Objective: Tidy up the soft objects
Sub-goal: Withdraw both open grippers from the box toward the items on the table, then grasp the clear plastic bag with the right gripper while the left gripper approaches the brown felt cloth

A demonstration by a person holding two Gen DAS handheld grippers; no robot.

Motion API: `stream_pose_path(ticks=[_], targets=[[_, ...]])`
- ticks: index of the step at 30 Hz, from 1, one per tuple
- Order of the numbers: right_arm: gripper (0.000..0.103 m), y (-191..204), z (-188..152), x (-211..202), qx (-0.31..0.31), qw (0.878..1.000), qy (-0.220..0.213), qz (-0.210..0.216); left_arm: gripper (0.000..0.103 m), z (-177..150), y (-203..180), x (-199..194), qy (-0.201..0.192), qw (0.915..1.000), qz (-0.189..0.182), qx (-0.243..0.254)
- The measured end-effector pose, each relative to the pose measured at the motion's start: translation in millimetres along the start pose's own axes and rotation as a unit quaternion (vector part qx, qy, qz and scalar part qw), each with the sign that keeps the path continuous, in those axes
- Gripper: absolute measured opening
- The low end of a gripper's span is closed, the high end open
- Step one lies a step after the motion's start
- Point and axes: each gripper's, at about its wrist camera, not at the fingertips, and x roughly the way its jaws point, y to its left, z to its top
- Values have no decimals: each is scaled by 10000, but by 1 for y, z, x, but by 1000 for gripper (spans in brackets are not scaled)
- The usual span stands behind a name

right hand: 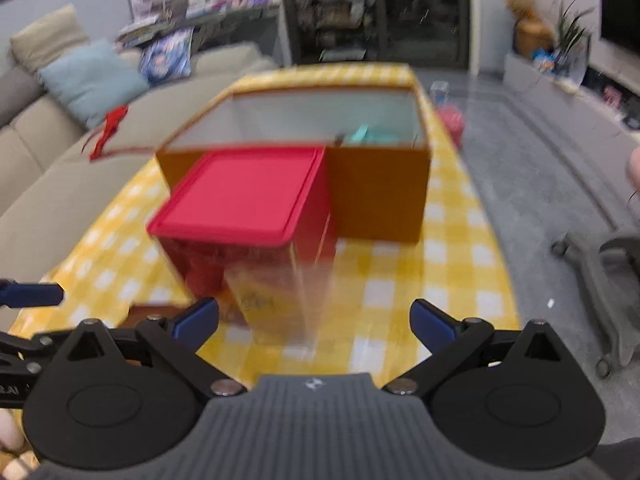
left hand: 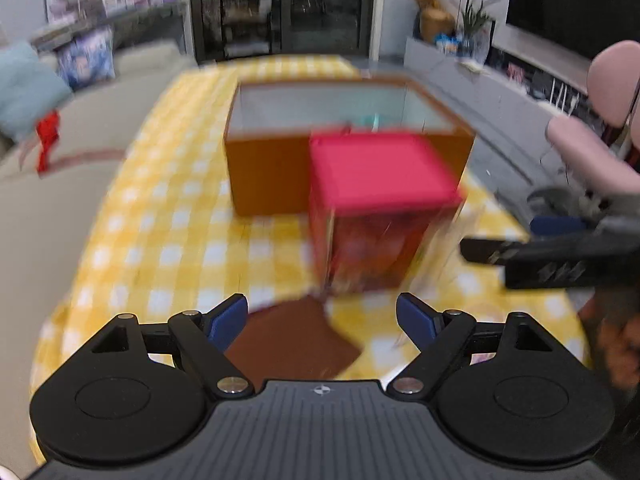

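A clear container with a red lid [left hand: 380,168] [right hand: 244,194] stands on the yellow checked table, with red things blurred inside. Behind it is an open orange box [left hand: 272,172] [right hand: 380,192] with a teal thing inside [right hand: 360,134]. A brown flat cloth-like piece [left hand: 292,340] lies just ahead of my left gripper [left hand: 320,316], which is open and empty. My right gripper [right hand: 314,320] is open and empty, close in front of the container; it also shows at the right of the left wrist view [left hand: 520,256]. Both views are motion-blurred.
The yellow checked tablecloth [left hand: 160,240] [right hand: 440,260] covers the table. A beige sofa [left hand: 52,184] [right hand: 48,184] with cushions and a red ribbon [right hand: 108,128] runs along the left. A pink chair [left hand: 600,120] and a grey chair base [right hand: 600,280] stand on the right.
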Motion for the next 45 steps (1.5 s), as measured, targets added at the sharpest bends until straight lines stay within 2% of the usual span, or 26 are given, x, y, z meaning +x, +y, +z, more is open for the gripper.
stream_pose_path(ticks=[3,5,8,10,12,15,19,20,22,23,27,29,31,34,37,41,43,45], targets=[[99,-1,-2,14,33,9992,332,209,99,-16,18,12,162,9991,-383,-90],[92,3,-3,23,-31,9987,413,290,99,-24,25,15,143,9984,-542,-102],[92,17,-6,32,-189,9976,505,425,99,-33,27,16,244,9971,-709,140],[92,24,-6,39,-334,9983,469,88,99,-38,27,14,251,9970,-666,312],[92,25,-4,47,-323,9987,346,-178,99,-41,30,16,275,9973,-633,257],[89,21,-2,61,-63,9990,405,-156,99,-43,35,20,314,9962,-817,15],[72,25,-4,72,-169,9983,515,-235,99,-43,38,20,371,9952,-904,-92],[65,25,-5,72,-201,9983,512,-205,99,-43,38,20,365,9954,-884,-87],[59,25,-5,70,-215,9985,490,-76,99,-42,39,20,362,9956,-858,-125],[48,25,-5,70,-178,9988,451,-23,99,-42,39,21,384,9955,-853,-161],[31,21,-8,72,-75,9985,551,9,99,-41,40,24,475,9944,-901,-287],[15,20,-7,70,-59,9981,606,-39,99,-41,40,25,535,9943,-865,-326],[6,16,-6,66,55,9980,629,-23,99,-40,39,25,564,9944,-836,-309],[3,13,-3,56,98,9984,558,-33,99,-39,37,24,552,9950,-786,-274],[3,18,0,35,-129,9993,244,-244,99,-37,37,23,542,9954,-734,-276],[3,24,9,3,-295,9994,-166,41,99,-38,40,23,473,9971,-586,128],[3,24,11,-3,-236,9994,-242,122,99,-39,48,27,534,9972,-527,-2],[3,22,11,-7,-111,9990,-412,101,99,-40,61,34,648,9947,-673,-430]])
